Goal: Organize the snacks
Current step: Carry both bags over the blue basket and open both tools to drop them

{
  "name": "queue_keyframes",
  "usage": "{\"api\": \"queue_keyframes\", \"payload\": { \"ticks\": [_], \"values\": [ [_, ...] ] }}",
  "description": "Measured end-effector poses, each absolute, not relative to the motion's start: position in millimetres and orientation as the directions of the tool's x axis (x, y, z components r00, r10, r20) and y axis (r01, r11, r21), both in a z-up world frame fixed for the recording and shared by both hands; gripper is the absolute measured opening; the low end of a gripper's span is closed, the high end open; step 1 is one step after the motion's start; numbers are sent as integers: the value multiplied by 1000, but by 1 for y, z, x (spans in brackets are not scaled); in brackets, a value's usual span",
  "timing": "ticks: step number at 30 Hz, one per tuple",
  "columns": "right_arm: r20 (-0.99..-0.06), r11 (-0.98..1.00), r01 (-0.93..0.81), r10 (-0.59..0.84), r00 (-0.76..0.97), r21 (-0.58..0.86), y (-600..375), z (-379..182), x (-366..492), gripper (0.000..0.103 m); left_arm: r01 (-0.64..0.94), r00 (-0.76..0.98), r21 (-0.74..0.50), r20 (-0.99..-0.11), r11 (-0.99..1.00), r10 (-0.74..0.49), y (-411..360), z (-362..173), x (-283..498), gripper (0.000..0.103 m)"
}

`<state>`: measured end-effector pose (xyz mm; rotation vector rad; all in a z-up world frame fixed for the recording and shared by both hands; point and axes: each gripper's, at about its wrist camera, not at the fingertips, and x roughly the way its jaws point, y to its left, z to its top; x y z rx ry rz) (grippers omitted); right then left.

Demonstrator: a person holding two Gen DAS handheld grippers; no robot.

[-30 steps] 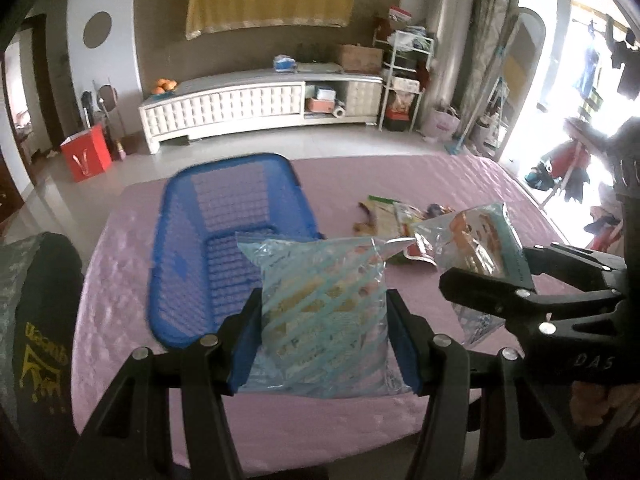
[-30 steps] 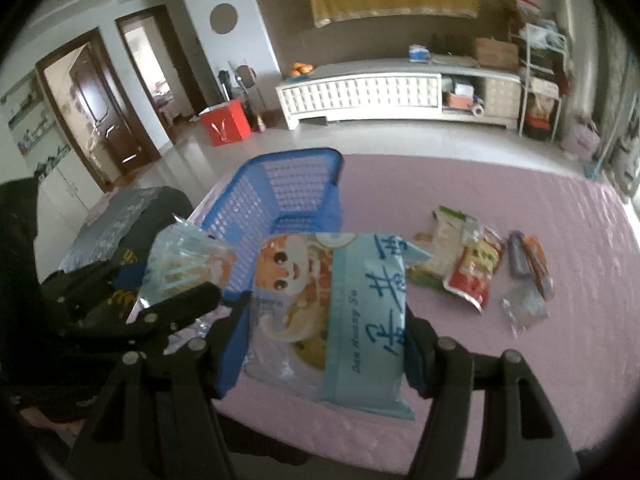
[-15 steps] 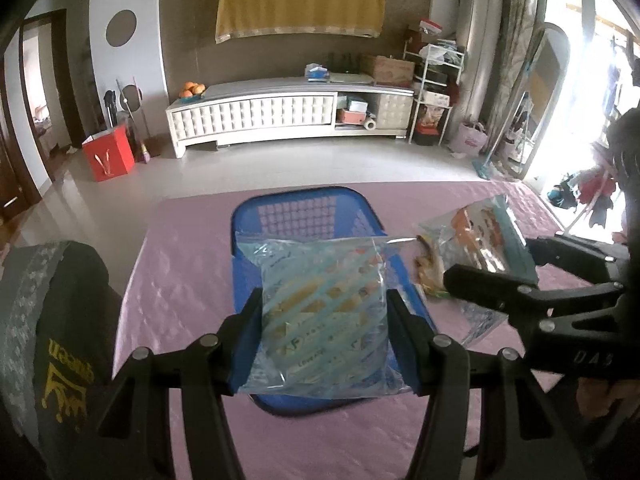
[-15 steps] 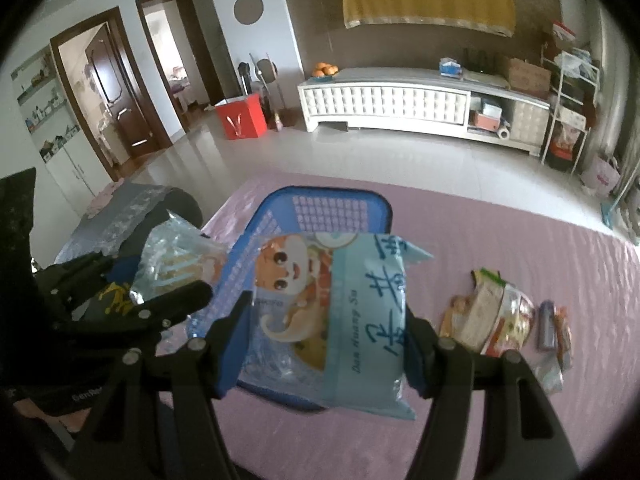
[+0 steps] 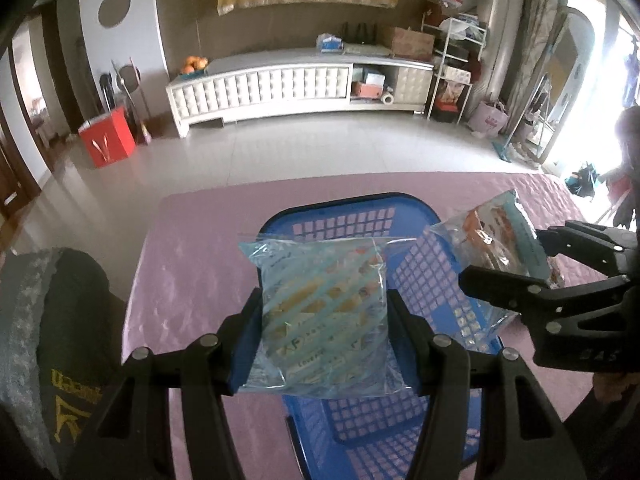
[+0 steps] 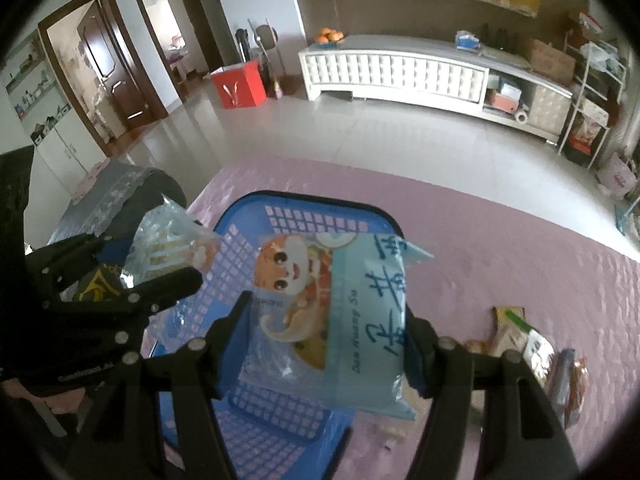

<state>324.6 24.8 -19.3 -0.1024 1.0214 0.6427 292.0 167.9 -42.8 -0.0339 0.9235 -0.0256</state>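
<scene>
Striped packet clamped between left gripper pads (above basket)

The basket is blue with little square holes. One snack bag has pale blue stripes. The desk cloth is pink.

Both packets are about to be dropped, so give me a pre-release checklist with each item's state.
1. Left claw grips the striped biscuit packet: ok.
2. Right claw grips the cat-print packet: ok.
3. Both packets over the blue basket: ok.
4. Basket has room: ok, visible floor looks bare.
5. Claws apart from each other: ok.
6. Loose snacks on the pink tablecloth clear of the basket: ok.
</scene>
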Motion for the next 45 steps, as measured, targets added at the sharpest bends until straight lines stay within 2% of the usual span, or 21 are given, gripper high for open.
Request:
{"api": "queue_keyframes", "payload": {
  "ticks": [3, 6, 10, 15, 19, 21, 22, 26, 27, 34, 45],
  "values": [
    [-824, 807, -553, 449, 346, 208, 28, -21, 333, 69, 13, 580, -80, -812, 997, -73, 175, -50, 305, 56],
    [-831, 806, -558, 440, 339, 199, 29, -24, 335, 69, 24, 568, -49, -821, 999, -54, 172, -55, 316, 56],
    [-849, 804, -565, 421, 319, 186, 29, -31, 337, 69, 16, 556, -84, -828, 996, -79, 177, -61, 325, 56],
    [-854, 796, -576, 422, 306, 187, 33, -31, 338, 70, 16, 529, -42, -847, 999, -44, 175, -66, 336, 57],
    [-866, 801, -572, 403, 297, 177, 38, -33, 348, 70, 27, 528, -54, -847, 998, -60, 175, -68, 341, 59],
    [-866, 803, -565, 409, 290, 190, 37, -34, 354, 71, 45, 521, -19, -853, 999, -40, 173, -71, 346, 61],
    [-866, 805, -562, 408, 288, 192, 37, -35, 356, 72, 39, 518, -4, -855, 999, -24, 174, -72, 348, 67],
    [-868, 824, -538, 387, 310, 175, 35, -33, 363, 96, 20, 522, 22, -853, 1000, 8, 174, -70, 348, 71],
    [-863, 822, -541, 394, 317, 177, 33, -31, 362, 97, 15, 523, 18, -852, 1000, 8, 175, -69, 346, 72],
    [-848, 817, -557, 398, 351, 153, 24, -11, 347, 98, 2, 546, 7, -838, 1000, 4, 179, -55, 328, 72],
    [-820, 821, -560, 396, 413, 115, 4, 32, 304, 98, 13, 615, 5, -788, 1000, -4, 157, -6, 279, 72]
  ]
}}
